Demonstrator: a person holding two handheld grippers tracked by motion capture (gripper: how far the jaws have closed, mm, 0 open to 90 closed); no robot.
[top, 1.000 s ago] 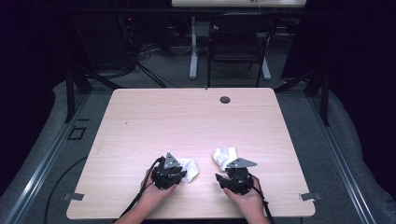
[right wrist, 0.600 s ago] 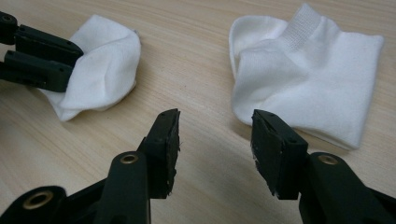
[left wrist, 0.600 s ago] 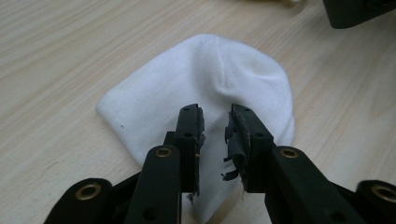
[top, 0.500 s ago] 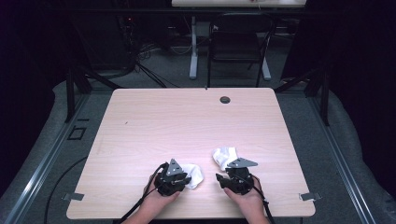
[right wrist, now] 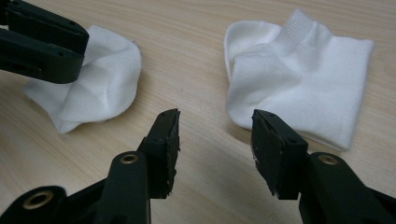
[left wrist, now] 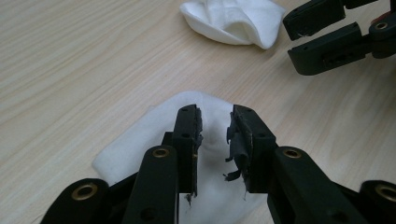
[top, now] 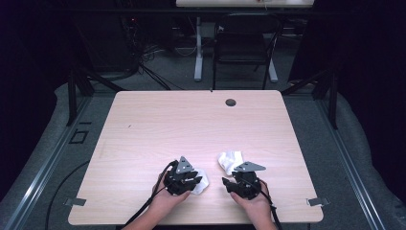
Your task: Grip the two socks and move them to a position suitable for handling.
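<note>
Two white socks are seen near the table's front edge; the left sock (left wrist: 154, 140) is partly hidden under the left gripper (left wrist: 215, 126), whose parted jaws straddle a raised fold without clearly pinching it; the right sock (right wrist: 299, 74) lies flat just beyond the open right gripper (right wrist: 215, 135); the wooden table (top: 191, 124) is surrounded by a dim room.

— What is moving compared with a second ago?

— The left tool (top: 186, 178) is shifting toward the right tool's side in the high view, drifting along the counter's near edge with the hand that carries it.

— And the sock (left wrist: 154, 154) under it?

— It is travelling along with that tool, now lying a little closer to the other sock (top: 230, 160).

— The jaws?

— They are standing slightly apart over the cloth; I cannot tell any widening.
</note>
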